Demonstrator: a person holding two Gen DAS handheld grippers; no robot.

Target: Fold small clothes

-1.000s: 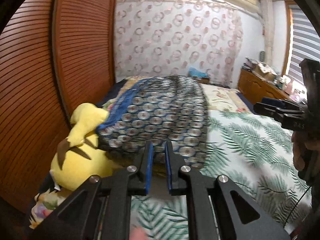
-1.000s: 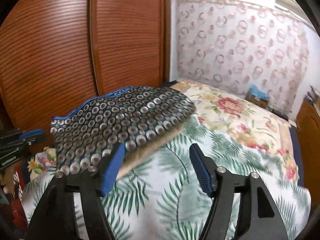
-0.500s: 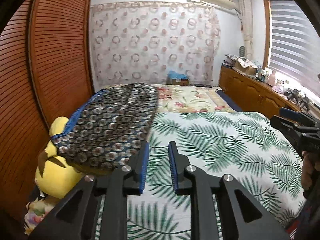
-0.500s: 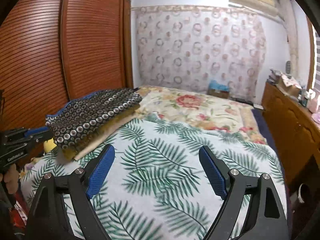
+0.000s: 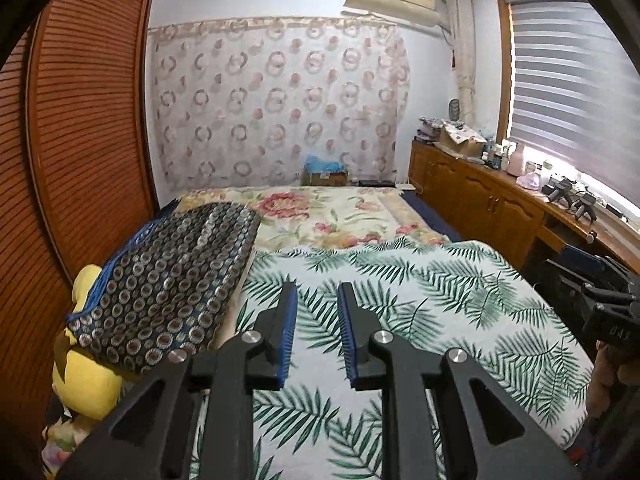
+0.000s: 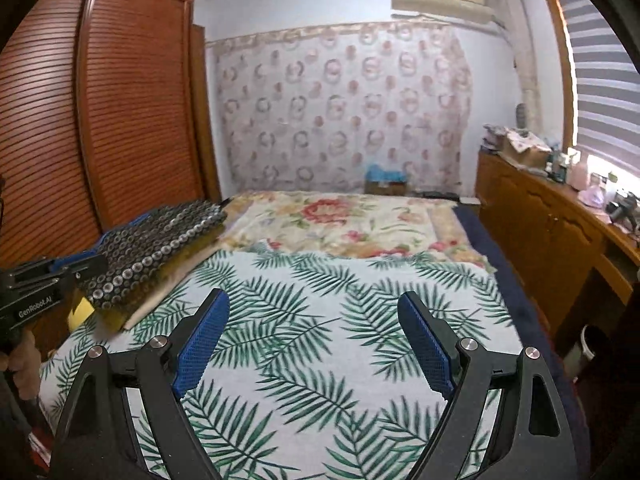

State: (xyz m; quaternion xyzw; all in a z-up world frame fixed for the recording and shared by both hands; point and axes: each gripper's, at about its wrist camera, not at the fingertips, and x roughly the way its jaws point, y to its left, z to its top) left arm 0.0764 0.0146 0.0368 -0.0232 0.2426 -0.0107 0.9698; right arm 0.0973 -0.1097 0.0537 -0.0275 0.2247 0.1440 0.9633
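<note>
A folded dark garment with a ring pattern and blue edge (image 5: 172,284) lies on a stack at the left side of the bed; it also shows in the right wrist view (image 6: 160,240). My left gripper (image 5: 318,300) hovers above the palm-leaf sheet (image 5: 420,292), right of the garment, its jaws a narrow gap apart and empty. My right gripper (image 6: 312,312) is wide open and empty above the same sheet (image 6: 320,320), well clear of the garment. Each gripper shows at the edge of the other's view.
A yellow plush toy (image 5: 86,376) sits under the stack at the bed's left edge. A slatted wooden wardrobe (image 5: 80,140) stands at the left. A wooden cabinet (image 6: 552,232) with clutter runs along the right under the window. A floral blanket (image 6: 340,224) covers the far bed.
Both grippers have pulled back and up from the folded garment, which stays on the stack. The left jaws have opened slightly; the right stays wide open.
</note>
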